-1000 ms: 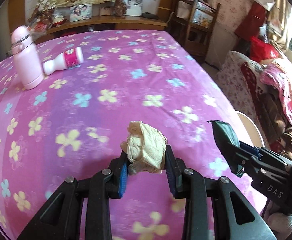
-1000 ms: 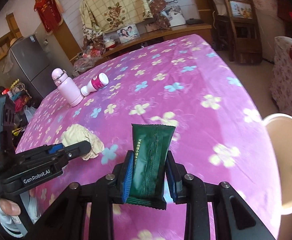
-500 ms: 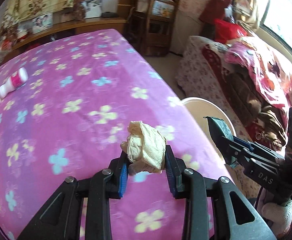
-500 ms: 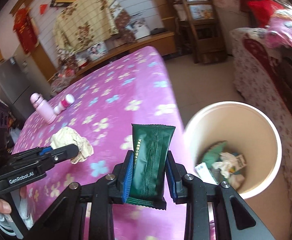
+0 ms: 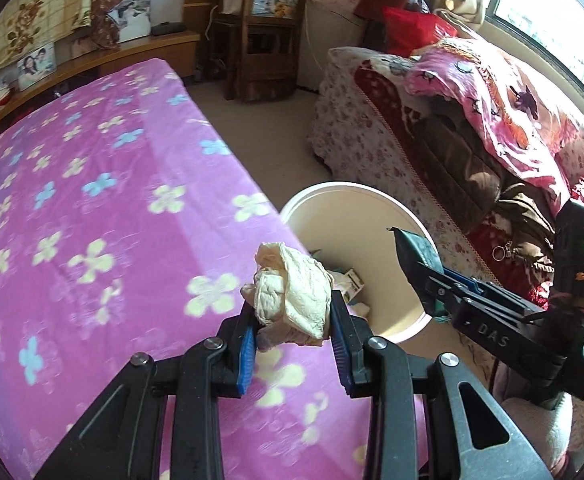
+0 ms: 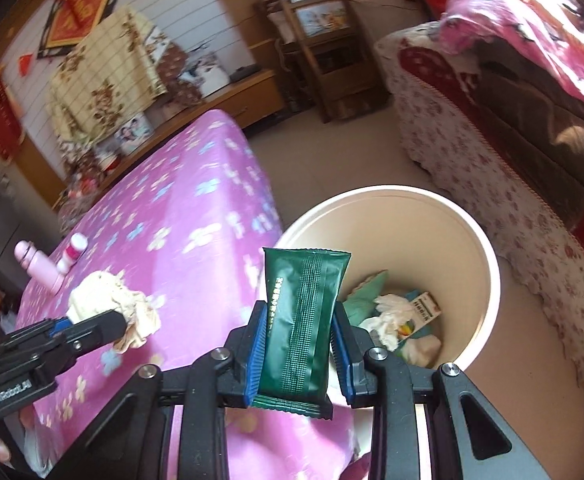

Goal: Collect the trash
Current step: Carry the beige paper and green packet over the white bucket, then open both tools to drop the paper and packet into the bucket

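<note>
My left gripper [image 5: 294,334] is shut on a crumpled cream tissue [image 5: 292,294], held over the right edge of the pink flowered table [image 5: 103,240]. My right gripper [image 6: 298,340] is shut on a dark green wrapper [image 6: 300,328], held near the rim of the cream trash bin [image 6: 480,240]. The bin [image 5: 372,216] stands on the floor beside the table and holds several pieces of trash [image 6: 404,316]. The right gripper with the wrapper [image 5: 416,256] shows over the bin in the left wrist view. The left gripper with the tissue [image 6: 107,300] shows at left in the right wrist view.
A pink bottle [image 6: 37,266] and a small white and pink bottle [image 6: 71,254] lie at the table's far side. A flowered sofa [image 5: 472,128] with blankets stands right of the bin. A wooden chair [image 5: 263,32] and a low shelf [image 6: 227,96] stand at the back.
Both grippers have swung right, from over the table toward the bin, each still holding its item. The bin has come fully into view.
</note>
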A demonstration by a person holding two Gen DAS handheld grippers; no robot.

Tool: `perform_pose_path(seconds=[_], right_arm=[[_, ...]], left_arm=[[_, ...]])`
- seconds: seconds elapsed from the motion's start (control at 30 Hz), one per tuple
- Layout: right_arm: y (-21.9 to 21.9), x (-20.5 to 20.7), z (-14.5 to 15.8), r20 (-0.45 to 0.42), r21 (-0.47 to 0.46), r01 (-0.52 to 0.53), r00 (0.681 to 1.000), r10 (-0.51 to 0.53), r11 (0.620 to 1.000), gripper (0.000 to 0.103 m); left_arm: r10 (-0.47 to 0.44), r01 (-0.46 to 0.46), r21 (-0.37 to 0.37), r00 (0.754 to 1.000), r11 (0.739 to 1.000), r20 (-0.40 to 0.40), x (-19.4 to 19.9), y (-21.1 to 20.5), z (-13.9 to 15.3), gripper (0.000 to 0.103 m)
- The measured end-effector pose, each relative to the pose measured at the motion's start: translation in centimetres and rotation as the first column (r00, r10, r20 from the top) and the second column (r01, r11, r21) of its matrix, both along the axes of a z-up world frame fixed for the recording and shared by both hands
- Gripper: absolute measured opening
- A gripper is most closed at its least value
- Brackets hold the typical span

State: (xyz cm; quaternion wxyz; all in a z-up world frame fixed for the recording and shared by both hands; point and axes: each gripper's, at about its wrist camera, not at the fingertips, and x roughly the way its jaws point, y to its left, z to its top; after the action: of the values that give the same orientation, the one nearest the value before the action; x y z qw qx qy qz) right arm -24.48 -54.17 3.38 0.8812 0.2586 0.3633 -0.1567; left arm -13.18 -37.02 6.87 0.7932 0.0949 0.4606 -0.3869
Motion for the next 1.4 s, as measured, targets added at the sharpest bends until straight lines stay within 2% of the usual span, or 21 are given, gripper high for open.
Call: perform_pose_path(seconds=[0.47, 0.77, 0.8, 0.83, 0.87, 0.9, 0.93, 1.17, 1.27, 1.4], right_arm=[[-3.3, -0.2, -2.4, -0.024, -0.007, 0.083, 0.996, -0.084, 0.996, 0.033], [-4.1, -0.3, -3.2, -0.032, 0.0, 0.127, 0.991, -0.127, 0.992, 0.035], [-4.3, -0.3, -3.3, -0.035, 0.003, 0.135, 0.99, -0.135, 0.991, 0.037], [-4.4, -0.3, -3.4, -0.039, 0.014, 0.141, 0.989, -0.14, 0.99, 0.044], [-4.6, -0.4, -3.6, -0.041, 0.033, 0.145, 0.989, -0.143, 0.989, 0.054], [-4.7, -0.4, -3.8, -0.041, 0.045, 0.152, 0.988, -0.151, 0.987, 0.07], [-4.9, -0.5, -3.8, -0.036, 0.05, 0.159, 0.987, -0.157, 0.986, 0.071], [-4.4, -0.7, -3.5, -0.024, 0.038, 0.153, 0.988, -0.152, 0.988, 0.071], [-3.6, -0.6, -2.9, -0.029, -0.001, 0.132, 0.991, -0.132, 0.991, 0.071], [-1.6, -0.8, -1.3, -0.01, -0.098, 0.116, 0.993, -0.118, 0.988, 0.071]], left_arm=[[-0.031, 0.031, -0.002, 0.999, 1.0, -0.031, 0.7, -5.2, -1.9, 0.035], [-0.032, 0.031, -0.021, 0.998, 0.999, -0.047, 0.9, -6.0, -2.7, 0.037], [-0.028, 0.027, -0.03, 0.998, 0.999, -0.05, 1.0, -5.9, -2.7, 0.042], [-0.026, 0.024, -0.039, 0.998, 0.999, -0.054, 1.0, -5.8, -2.7, 0.049], [-0.023, 0.02, -0.05, 0.998, 0.999, -0.06, 1.1, -5.7, -2.7, 0.054], [-0.018, 0.014, -0.06, 0.998, 0.998, -0.066, 1.2, -5.6, -2.7, 0.063], [-0.012, 0.007, -0.072, 0.997, 0.997, -0.072, 1.3, -5.5, -2.7, 0.068], [0.026, -0.031, -0.079, 0.998, 0.996, -0.062, 1.4, -4.1, -2.4, 0.068], [0.057, -0.056, -0.061, 0.998, 0.997, 0.006, 0.7, -2.9, -1.8, 0.069], [0.097, -0.093, -0.057, 0.992, 0.994, 0.086, -0.2, -0.8, -1.1, 0.068]])
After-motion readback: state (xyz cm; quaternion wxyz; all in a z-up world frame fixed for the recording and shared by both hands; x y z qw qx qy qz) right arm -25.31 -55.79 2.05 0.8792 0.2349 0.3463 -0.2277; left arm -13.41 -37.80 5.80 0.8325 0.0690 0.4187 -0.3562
